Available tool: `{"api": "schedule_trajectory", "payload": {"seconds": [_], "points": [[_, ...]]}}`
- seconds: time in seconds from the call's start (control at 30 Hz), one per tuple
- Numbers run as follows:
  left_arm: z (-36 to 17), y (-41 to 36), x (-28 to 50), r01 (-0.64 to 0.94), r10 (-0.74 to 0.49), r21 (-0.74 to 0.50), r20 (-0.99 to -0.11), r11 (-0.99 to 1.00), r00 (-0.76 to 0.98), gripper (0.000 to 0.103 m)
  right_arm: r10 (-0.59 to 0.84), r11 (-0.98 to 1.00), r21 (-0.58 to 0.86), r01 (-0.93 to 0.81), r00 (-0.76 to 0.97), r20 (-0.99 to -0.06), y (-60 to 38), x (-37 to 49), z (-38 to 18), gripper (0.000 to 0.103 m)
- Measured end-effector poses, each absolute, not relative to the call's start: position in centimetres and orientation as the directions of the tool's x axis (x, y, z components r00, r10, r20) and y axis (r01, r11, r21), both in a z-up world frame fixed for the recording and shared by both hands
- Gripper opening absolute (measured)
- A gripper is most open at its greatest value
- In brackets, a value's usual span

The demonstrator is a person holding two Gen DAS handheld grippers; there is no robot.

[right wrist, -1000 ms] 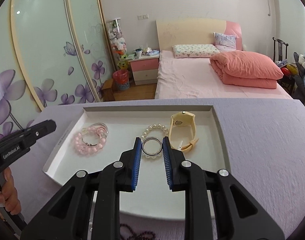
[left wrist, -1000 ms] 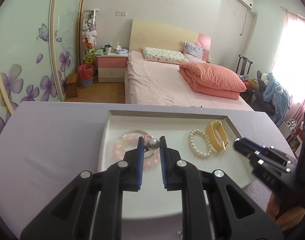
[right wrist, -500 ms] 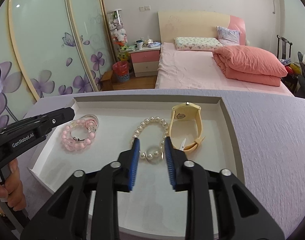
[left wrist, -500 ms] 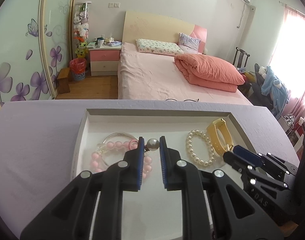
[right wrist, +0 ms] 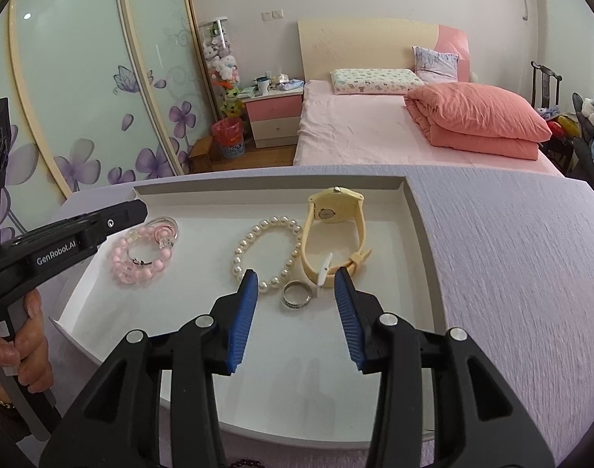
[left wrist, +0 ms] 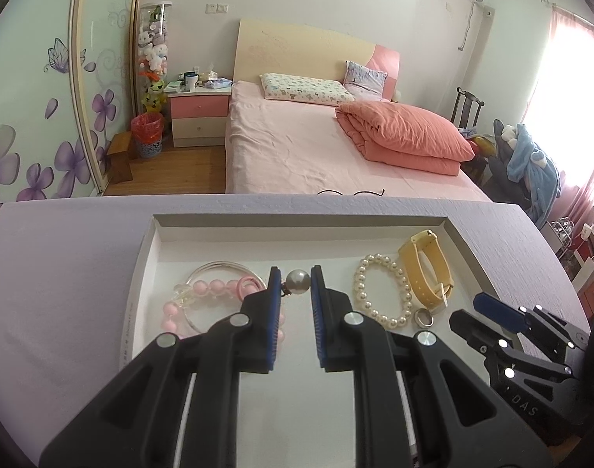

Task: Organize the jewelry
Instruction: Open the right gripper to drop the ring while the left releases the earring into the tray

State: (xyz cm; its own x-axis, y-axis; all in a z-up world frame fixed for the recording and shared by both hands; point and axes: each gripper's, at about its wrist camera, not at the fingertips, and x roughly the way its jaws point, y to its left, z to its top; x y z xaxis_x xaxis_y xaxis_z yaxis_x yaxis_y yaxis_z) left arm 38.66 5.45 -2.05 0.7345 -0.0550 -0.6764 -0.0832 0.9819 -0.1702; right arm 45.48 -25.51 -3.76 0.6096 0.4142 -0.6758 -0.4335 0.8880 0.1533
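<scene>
A white tray (left wrist: pixel 149 249) (right wrist: pixel 418 218) on the lilac table holds a pink bead bracelet (left wrist: pixel 203 292) (right wrist: pixel 141 253), a white pearl bracelet (left wrist: pixel 380 290) (right wrist: pixel 266 251), a yellow watch (left wrist: pixel 425 269) (right wrist: pixel 336 230) and a silver ring (left wrist: pixel 425 316) (right wrist: pixel 297 294). My left gripper (left wrist: pixel 294 282) is shut on a grey pearl bead (left wrist: pixel 298 282) above the tray, next to the pink bracelet. My right gripper (right wrist: pixel 295 284) is open, with the ring lying on the tray between and below its fingertips. It also shows in the left wrist view (left wrist: pixel 488 316).
The lilac table (right wrist: pixel 511 273) extends to the right of the tray. A dark beaded strand (right wrist: pixel 246 462) shows at the near table edge. A pink bed (left wrist: pixel 316 148) and a nightstand (left wrist: pixel 197 115) stand beyond the table. The left gripper body (right wrist: pixel 63 241) reaches over the tray's left end.
My right gripper opened and let go of the silver ring, which now lies on the tray by the pearl bracelet and watch. My left gripper still holds the pearl bead over the tray.
</scene>
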Motion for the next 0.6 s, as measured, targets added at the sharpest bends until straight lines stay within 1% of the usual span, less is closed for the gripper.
{"api": "schedule_trajectory", "payload": {"seconds": [0.3, 0.37, 0.4, 0.43, 0.5, 0.53, 0.6], "points": [[-2.6, 4.6, 40.0, -0.077, -0.076, -0.191, -0.681, 0.979, 0.729, 0.017, 0.416, 0.889, 0.162, -0.428, 0.607, -0.677, -26.2, 45.6, -4.0, 0.043], [-2.5, 4.6, 39.9, -0.079, -0.082, -0.204, -0.677, 0.976, 0.731, 0.028, 0.418, 0.888, 0.163, -0.43, 0.607, -0.676, -26.3, 45.4, -4.0, 0.043], [-2.4, 4.8, 39.6, -0.083, -0.077, -0.202, -0.673, 0.976, 0.736, 0.039, 0.419, 0.888, 0.163, -0.431, 0.608, -0.675, -26.4, 45.3, -4.0, 0.043], [-2.3, 4.9, 39.4, -0.089, -0.067, -0.197, -0.669, 0.976, 0.74, 0.043, 0.418, 0.888, 0.163, -0.43, 0.61, -0.673, -26.5, 45.1, -4.0, 0.043], [-2.0, 5.4, 38.9, -0.1, -0.054, -0.193, -0.662, 0.976, 0.747, 0.046, 0.42, 0.889, 0.166, -0.428, 0.612, -0.671, -26.7, 44.8, -3.9, 0.043], [-1.8, 5.9, 38.6, -0.114, -0.046, -0.197, -0.663, 0.974, 0.748, 0.051, 0.42, 0.889, 0.168, -0.426, 0.613, -0.669, -26.8, 44.7, -3.9, 0.043], [-1.5, 6.7, 38.0, -0.138, -0.034, -0.206, -0.66, 0.969, 0.75, 0.055, 0.419, 0.89, 0.169, -0.423, 0.615, -0.668, -27.0, 44.4, -3.8, 0.043]]}}
